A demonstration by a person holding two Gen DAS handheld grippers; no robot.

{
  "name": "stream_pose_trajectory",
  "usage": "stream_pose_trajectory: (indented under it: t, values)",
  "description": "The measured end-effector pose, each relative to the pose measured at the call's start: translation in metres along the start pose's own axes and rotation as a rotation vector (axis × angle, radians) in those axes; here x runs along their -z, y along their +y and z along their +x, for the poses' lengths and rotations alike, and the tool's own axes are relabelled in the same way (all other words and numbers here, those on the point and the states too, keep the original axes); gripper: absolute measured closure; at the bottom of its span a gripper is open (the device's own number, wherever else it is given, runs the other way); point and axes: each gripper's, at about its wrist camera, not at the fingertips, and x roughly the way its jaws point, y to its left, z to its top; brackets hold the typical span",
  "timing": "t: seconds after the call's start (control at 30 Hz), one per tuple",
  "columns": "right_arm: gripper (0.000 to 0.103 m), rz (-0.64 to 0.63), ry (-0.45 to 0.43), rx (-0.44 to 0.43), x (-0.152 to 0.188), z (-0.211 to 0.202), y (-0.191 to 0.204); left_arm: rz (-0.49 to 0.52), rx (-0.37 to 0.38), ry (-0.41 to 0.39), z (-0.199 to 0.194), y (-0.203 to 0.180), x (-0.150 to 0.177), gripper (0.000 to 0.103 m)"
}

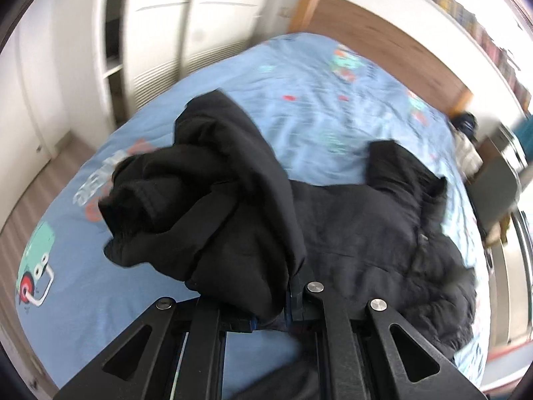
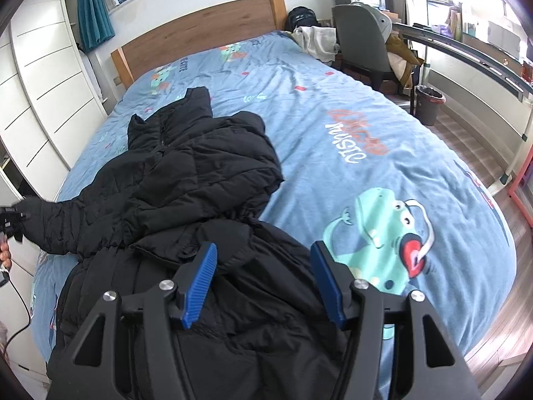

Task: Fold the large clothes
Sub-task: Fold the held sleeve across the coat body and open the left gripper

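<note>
A black puffer jacket (image 2: 186, 180) lies spread on the blue bed cover (image 2: 333, 100), collar toward the headboard. My left gripper (image 1: 296, 296) is shut on one sleeve (image 1: 206, 200), which bunches up and drapes over its fingers above the bed. In the right wrist view that sleeve (image 2: 50, 223) stretches to the left edge, where the left gripper (image 2: 11, 218) holds its end. My right gripper (image 2: 263, 266) hovers open over the jacket's lower part, and its blue pads (image 2: 200, 286) hold nothing.
A wooden headboard (image 2: 200, 23) closes the far end of the bed and white wardrobes (image 2: 43, 76) line its left side. A grey chair (image 2: 363, 40), a bin (image 2: 428, 103), a backpack (image 2: 301, 16) and a pale heap of clothes (image 2: 316, 40) stand at the far right corner.
</note>
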Motion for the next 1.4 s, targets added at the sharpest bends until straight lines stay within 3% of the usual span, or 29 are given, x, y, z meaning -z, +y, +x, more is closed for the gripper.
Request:
stream_pose_trajectory:
  t: [0.27,0.6,0.83,0.93,1.1,1.4]
  values:
    - [0.046,0.052,-0.03,-0.001,0.006,-0.012,-0.04,0.209,0.084,0.025,0.0,-0.114,0.032,0.093]
    - [0.046,0.096,-0.038,0.009,0.01,-0.018,-0.079,0.354,0.107,0.182,0.055,-0.206,0.113,0.093]
    - [0.046,0.118,-0.028,0.011,0.013,-0.014,-0.096,0.352,0.125,0.265,0.085,-0.215,0.149,0.085]
    - [0.046,0.125,-0.02,0.015,0.014,-0.01,-0.1,0.348,0.148,0.272,0.086,-0.216,0.152,0.077]
    - [0.046,0.121,-0.009,0.004,0.014,-0.001,-0.095,0.359,0.23,0.282,0.073,-0.217,0.155,0.055]
    - [0.046,0.068,-0.001,-0.02,0.006,0.005,-0.063,0.397,0.289,0.262,0.049,-0.207,0.156,0.052]
